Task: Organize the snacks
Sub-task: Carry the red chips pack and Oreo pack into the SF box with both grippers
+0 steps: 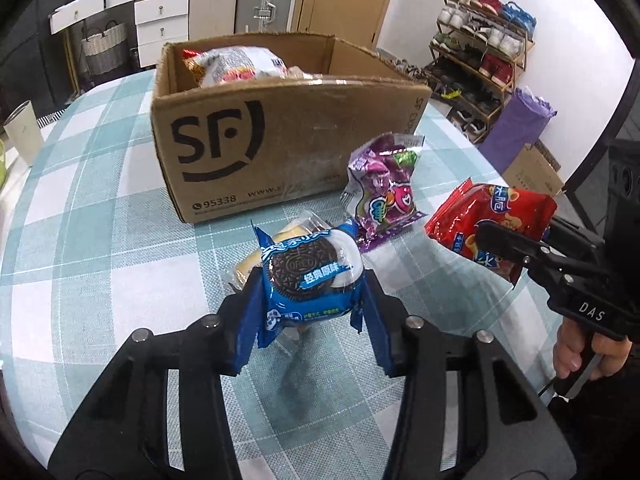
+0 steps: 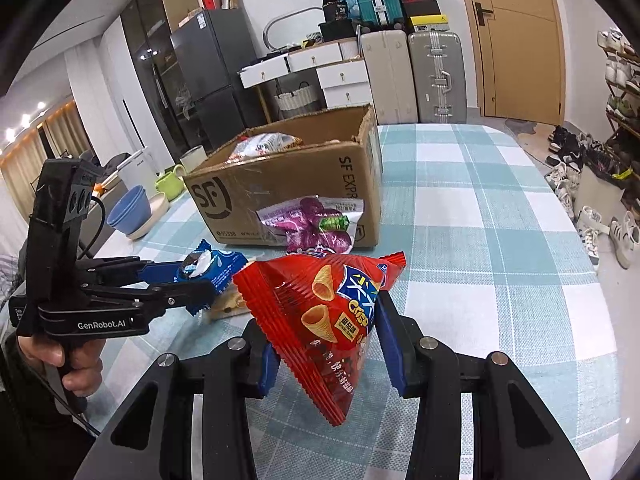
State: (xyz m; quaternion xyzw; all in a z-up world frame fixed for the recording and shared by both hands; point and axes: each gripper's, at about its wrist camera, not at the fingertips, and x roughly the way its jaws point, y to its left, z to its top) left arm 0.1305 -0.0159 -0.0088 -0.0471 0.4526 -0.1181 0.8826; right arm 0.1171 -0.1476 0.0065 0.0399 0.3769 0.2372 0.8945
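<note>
The left tongs (image 1: 312, 280) pinched a blue Oreo pack (image 1: 308, 276) low in the middle of the left wrist frame, its cookie picture lettered "OREO" above white Chinese writing; the pack hung clear of the counter (image 1: 100, 240), which wore a teal-and-white check cloth. Under and behind the Oreo pack lay a yellowish clear-wrapped snack (image 1: 276, 256), its label unreadable.

The right tongs (image 2: 324, 320) pinched a red chip bag (image 2: 328, 320) in the lower middle of the right wrist frame. That bag read "Crisp" under a blue badge with Chinese characters and showed cone-shaped chips; it, too, was off the counter.

A purple candy bag (image 1: 380, 192) stood just beside the front wall of the box (image 1: 280, 140) at centre right of the left frame; its writing was too crumpled to read. The open cardboard box, in the upper middle, carried a black "SF" logo, "95338", a partly hidden "www" address and, on its side wall in the right frame, "SF EXPR…". A white-and-red bag (image 1: 236, 64) sat inside it. A hand (image 2: 60, 356) gripped the left tool, marked "GenRobot.AI"; the right tool read "DAS".
</note>
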